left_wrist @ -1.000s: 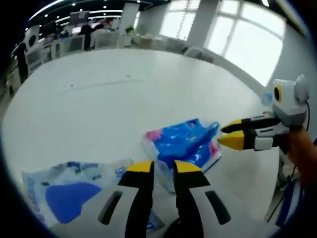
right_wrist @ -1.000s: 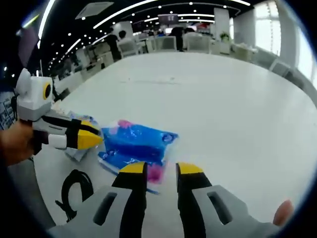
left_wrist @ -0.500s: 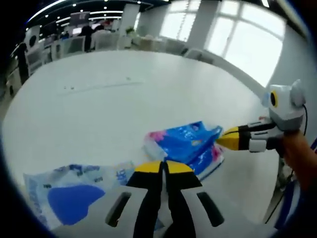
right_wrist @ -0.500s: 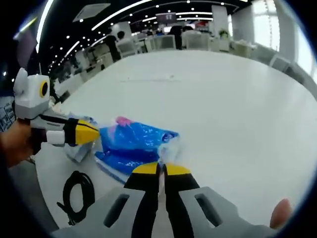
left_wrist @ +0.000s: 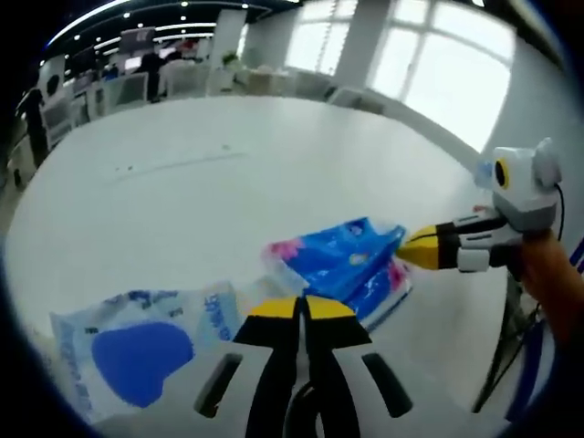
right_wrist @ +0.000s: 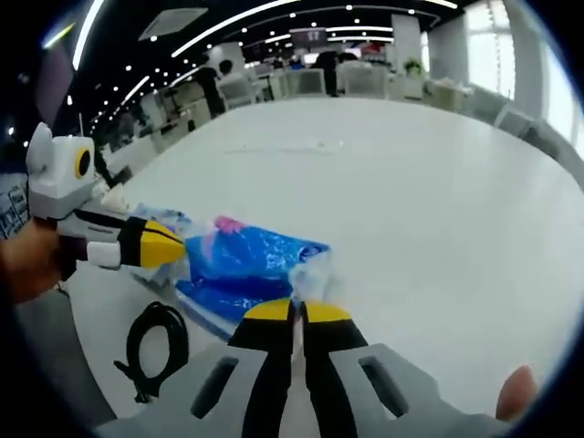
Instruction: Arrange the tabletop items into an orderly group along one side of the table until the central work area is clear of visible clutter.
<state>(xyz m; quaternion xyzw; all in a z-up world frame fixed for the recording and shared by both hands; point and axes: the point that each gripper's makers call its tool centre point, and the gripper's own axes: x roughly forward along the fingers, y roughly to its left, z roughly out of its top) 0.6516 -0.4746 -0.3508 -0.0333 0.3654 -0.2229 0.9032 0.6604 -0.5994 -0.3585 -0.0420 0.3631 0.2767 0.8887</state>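
Observation:
A blue tissue pack (left_wrist: 342, 265) with pink patches lies on the white table (left_wrist: 201, 182) between both grippers. My left gripper (left_wrist: 301, 307) is shut on its near edge; in the right gripper view it enters from the left (right_wrist: 176, 245), pinching the end of the blue tissue pack (right_wrist: 246, 260). My right gripper (right_wrist: 295, 311) is shut on the pack's clear wrapper flap; in the left gripper view it reaches in from the right (left_wrist: 412, 248) at the pack's far corner. A white pack with a blue heart (left_wrist: 137, 351) lies to the left of my left gripper.
A coiled black cable (right_wrist: 151, 347) lies by the table edge near the left gripper. The white-and-blue pack (right_wrist: 169, 222) peeks out behind that gripper. A person's hand (left_wrist: 552, 274) holds the right gripper. Office desks and chairs stand beyond the table.
Both grippers stood open around the blue pack one second ago; both have since shut on its opposite ends. The views have shifted slightly since then.

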